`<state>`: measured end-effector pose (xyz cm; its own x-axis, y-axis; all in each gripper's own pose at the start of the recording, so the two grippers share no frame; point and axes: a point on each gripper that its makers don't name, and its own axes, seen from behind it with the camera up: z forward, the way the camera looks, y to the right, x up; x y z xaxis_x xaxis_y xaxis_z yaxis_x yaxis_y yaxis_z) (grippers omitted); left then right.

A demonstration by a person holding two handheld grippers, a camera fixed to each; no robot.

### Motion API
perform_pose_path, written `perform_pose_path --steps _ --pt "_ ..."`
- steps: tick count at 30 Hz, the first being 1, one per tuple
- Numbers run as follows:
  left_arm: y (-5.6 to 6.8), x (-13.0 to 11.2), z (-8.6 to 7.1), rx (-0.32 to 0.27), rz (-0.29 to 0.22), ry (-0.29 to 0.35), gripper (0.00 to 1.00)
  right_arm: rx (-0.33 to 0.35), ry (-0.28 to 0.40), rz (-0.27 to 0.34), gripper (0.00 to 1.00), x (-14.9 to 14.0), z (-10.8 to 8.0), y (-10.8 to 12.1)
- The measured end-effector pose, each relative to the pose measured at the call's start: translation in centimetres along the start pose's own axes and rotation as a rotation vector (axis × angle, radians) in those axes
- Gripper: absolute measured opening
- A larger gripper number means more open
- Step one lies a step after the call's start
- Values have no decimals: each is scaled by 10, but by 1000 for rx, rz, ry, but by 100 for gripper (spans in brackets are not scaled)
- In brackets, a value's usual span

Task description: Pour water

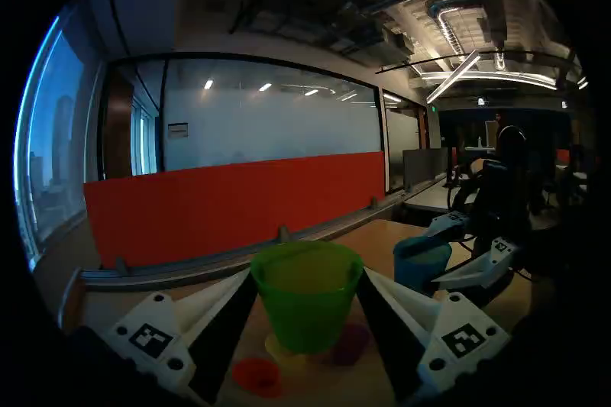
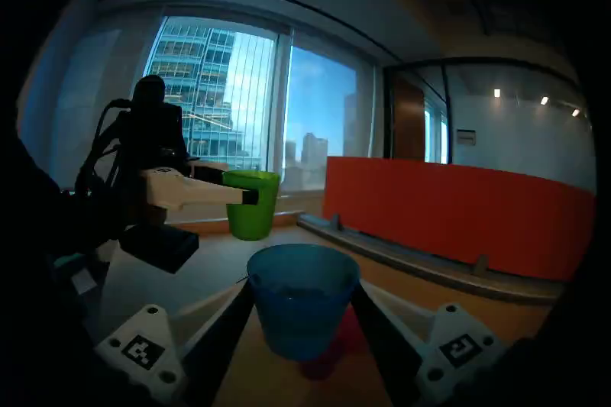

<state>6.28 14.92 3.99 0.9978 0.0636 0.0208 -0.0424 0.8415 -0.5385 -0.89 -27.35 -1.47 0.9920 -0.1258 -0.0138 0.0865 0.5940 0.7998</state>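
Observation:
A green cup (image 1: 308, 296) is held upright above the wooden table (image 1: 382, 239), with my left gripper (image 1: 308, 308) shut on its sides. A blue cup (image 2: 303, 300) is clamped upright in my right gripper (image 2: 303, 311). In the left gripper view the blue cup (image 1: 421, 260) and the right gripper (image 1: 458, 250) hang to the right, a little farther off. In the right gripper view the green cup (image 2: 252, 203) and the left gripper's white finger (image 2: 195, 187) stand to the left and farther back. I cannot see any water inside either cup.
Small red (image 1: 257, 375), yellow (image 1: 284, 350) and purple (image 1: 353, 342) cups lie on the table under the green cup. A red partition (image 1: 229, 205) with a metal rail borders the table's far side. Large windows (image 2: 221, 113) lie beyond.

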Motion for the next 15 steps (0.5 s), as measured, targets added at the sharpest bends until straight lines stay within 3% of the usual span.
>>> perform_pose_path --steps 15 --pt "11 -48 -1 -23 -8 -66 87 -6 -55 4 89 -16 -14 13"
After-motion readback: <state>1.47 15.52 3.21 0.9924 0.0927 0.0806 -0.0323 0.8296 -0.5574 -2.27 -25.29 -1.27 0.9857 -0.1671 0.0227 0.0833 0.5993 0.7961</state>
